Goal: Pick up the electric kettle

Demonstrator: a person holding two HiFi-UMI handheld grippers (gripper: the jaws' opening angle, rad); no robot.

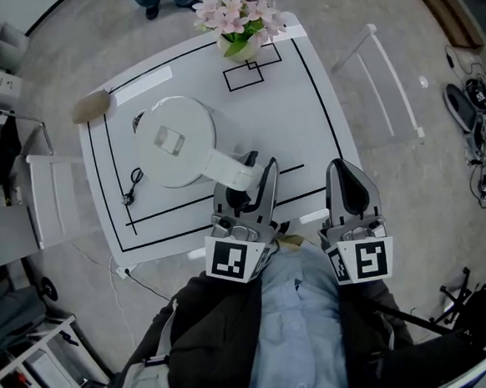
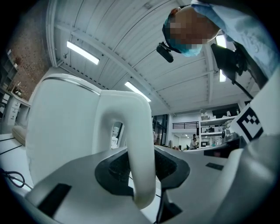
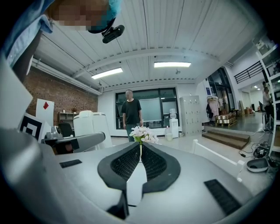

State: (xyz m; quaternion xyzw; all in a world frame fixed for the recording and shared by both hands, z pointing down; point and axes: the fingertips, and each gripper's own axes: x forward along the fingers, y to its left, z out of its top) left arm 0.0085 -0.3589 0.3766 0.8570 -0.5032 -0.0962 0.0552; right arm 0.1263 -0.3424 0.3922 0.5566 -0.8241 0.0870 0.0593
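Head view: from above, white plastic electric kettle [image 1: 174, 142] shows as a round flat lid over the near-left part of a white table marked with black tape lines [image 1: 303, 100]. Its white loop handle [image 1: 233, 175] runs toward the person. Left gripper [image 1: 257, 179] has its jaws around the handle's end. Right gripper [image 1: 345, 177] hangs at the table's near edge, well apart from the kettle. Thin black cord [image 1: 133, 186] lies on the table left of the kettle. Pot of pale pink flowers [image 1: 242, 20] stands at the far edge. From here I cannot tell whether the kettle's base touches the tabletop.

Left gripper view: only here is the grip clear. Left gripper [image 2: 141, 165] pinches the loop handle [image 2: 136, 131], with a dark ribbed pad pressed to each side. The handle stands upright between the pads and the kettle body [image 2: 65, 127] rises just beyond. The kettle's underside is hidden behind the jaw. A bit of the cord [image 2: 9, 177] shows low at the left.

Right gripper view: right gripper [image 3: 140, 151] has its pads pressed together but for a thin slit, with nothing in it. The flowers [image 3: 141, 133] show far beyond the tips. A person in dark clothes [image 3: 131, 114] stands behind them; the head view catches only feet. The kettle [image 3: 89, 124] appears side-on at left, past the left gripper's jaw.
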